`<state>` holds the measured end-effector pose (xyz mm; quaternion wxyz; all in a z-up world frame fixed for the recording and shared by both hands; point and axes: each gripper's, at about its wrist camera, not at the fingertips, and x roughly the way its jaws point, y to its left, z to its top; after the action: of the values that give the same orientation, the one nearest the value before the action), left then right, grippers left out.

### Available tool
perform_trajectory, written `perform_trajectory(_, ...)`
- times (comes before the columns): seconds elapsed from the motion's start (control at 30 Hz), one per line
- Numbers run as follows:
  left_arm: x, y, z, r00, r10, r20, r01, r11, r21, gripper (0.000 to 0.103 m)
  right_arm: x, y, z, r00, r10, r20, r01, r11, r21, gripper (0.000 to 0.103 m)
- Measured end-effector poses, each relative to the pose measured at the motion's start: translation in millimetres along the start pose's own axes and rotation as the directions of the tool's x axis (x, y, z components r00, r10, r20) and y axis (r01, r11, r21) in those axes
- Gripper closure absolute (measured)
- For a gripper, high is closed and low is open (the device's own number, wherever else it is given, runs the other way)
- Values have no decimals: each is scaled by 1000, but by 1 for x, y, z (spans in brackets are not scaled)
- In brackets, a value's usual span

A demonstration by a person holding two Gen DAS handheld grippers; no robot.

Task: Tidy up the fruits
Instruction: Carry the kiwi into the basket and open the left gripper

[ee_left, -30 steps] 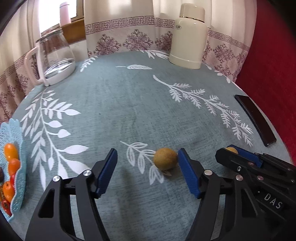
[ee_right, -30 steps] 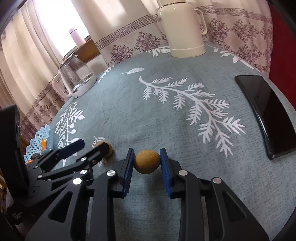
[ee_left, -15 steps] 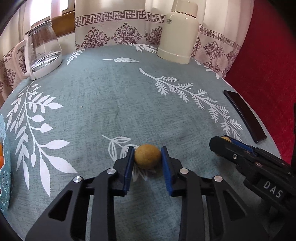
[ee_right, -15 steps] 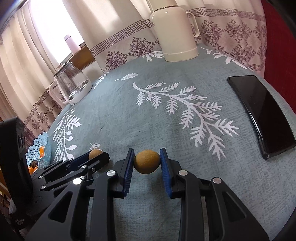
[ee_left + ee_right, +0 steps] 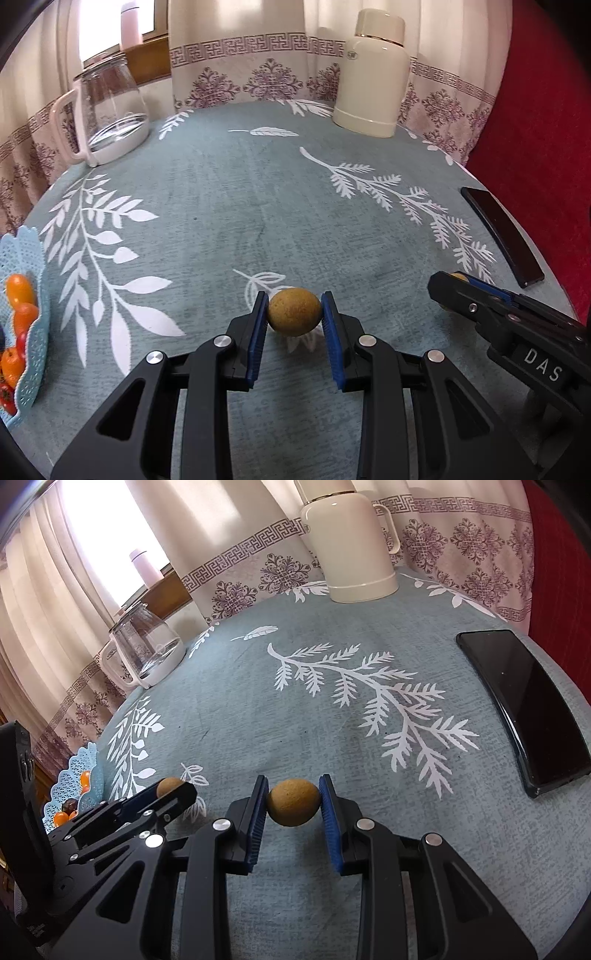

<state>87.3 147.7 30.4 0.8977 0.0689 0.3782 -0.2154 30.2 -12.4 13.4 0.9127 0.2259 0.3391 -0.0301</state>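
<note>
Your table (image 5: 229, 206) takes up most of both views, in a teal leaf-print cloth. The blue basket (image 5: 35, 295) sits at its far left edge, already holding orange and red fruit. That puts it left of both tools, with your left gripper (image 5: 294, 314) nearer. The left gripper pinches a brown fruit (image 5: 294, 312) low over the cloth. Your right gripper (image 5: 293, 801) pinches a second brown fruit (image 5: 293, 802), also just off the table. Both carries go leftward, left one first.
</note>
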Motion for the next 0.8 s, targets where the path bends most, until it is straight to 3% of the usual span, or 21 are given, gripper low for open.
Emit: perform_trajectory(0.8, -31, 18, -15, 997, 77, 32, -76, 997, -31, 73, 0, 3, -1, 999, 40, 1, -40, 999, -10, 74)
